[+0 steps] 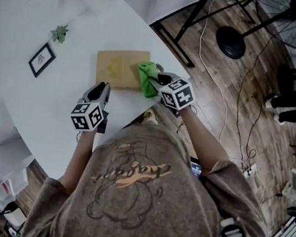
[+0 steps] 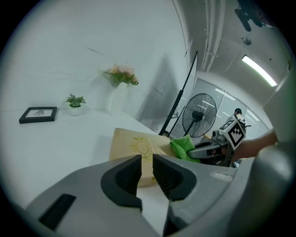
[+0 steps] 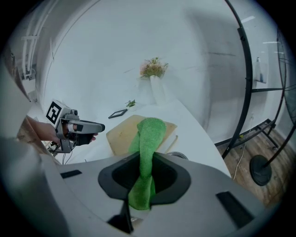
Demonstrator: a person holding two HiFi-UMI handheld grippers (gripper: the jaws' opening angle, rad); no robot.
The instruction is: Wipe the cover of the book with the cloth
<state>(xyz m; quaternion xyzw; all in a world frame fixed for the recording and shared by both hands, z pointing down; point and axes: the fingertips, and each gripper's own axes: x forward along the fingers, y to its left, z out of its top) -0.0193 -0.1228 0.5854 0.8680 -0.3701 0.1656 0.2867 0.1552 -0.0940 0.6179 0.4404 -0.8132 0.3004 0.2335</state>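
So, right gripper point(image 3: 144, 173) pinched the green cloth point(image 3: 149, 134), its free end draped over the tan book point(image 1: 120, 68) for wiping. Left gripper point(image 2: 147, 169) hovered beside the book, jaws slightly apart, empty, likely to steady it.

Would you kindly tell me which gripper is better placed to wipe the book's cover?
Right gripper: its jaws clamp the green cloth over the book. The left gripper is open and empty, short of the book.

I see a tan book point(image 1: 121, 68), its cover printed with a paler ornate pattern, and a bright green cloth point(image 1: 148, 78) at its edge. The table point(image 1: 54, 108) beneath the book is white.
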